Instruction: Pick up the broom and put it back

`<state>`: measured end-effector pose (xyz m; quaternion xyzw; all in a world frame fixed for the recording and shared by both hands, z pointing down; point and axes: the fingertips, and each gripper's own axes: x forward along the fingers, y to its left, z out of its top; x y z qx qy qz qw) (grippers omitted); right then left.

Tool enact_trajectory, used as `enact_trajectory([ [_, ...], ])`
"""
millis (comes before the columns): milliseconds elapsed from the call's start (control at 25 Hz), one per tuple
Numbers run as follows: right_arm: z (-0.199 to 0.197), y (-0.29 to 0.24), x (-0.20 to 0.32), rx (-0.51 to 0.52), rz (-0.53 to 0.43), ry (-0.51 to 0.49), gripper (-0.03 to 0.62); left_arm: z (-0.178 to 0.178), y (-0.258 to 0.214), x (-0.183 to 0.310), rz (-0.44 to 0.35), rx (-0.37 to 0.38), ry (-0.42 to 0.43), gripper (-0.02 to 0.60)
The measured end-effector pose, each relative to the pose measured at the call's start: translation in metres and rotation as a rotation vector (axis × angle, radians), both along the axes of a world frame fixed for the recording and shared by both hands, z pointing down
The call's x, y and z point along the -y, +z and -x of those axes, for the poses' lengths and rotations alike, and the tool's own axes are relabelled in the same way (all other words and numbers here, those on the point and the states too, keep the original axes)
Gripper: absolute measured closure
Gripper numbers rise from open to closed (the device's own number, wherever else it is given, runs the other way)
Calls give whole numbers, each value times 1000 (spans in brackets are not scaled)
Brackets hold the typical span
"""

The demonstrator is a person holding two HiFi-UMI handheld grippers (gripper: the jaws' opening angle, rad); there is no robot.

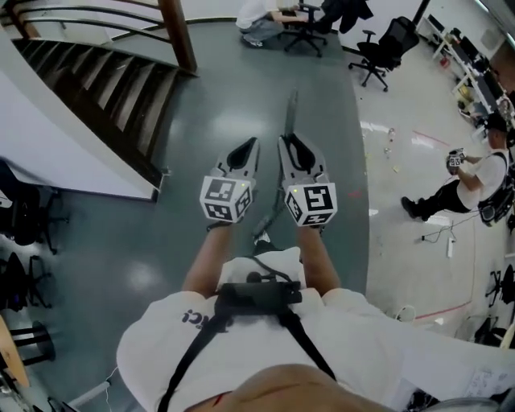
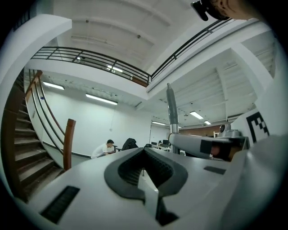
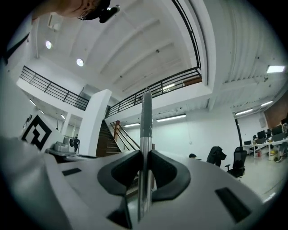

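Observation:
The broom shows only as its thin metal handle, which runs from above my right gripper down past my wrists toward the floor; its head is hidden. My right gripper is shut on this handle, and in the right gripper view the pole stands upright between the dark pads of the gripper. My left gripper is held just to the left of it, shut with nothing between its jaws. In the left gripper view the handle rises to the right of the left gripper.
A dark staircase with a wooden post climbs at the left. Office chairs stand at the back, where a person crouches. Another person sits on the floor at the right, near loose cables.

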<state>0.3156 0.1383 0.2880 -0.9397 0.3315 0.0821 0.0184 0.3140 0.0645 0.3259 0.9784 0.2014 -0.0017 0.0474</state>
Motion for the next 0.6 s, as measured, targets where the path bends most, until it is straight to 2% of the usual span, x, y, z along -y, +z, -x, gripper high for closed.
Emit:
enact_trajectory([
  [280,-103,-22,42,7,-7,-126,505,-118,-20,51,6,-10,-154,571],
  [440,-156,-31,64,0,-16,-180,505,-159,-29,67,-23,-30,-201,571],
  [600,-192,-34,107,-9,5,-230,505,-182,-24,104,-38,-16,-252,571],
])
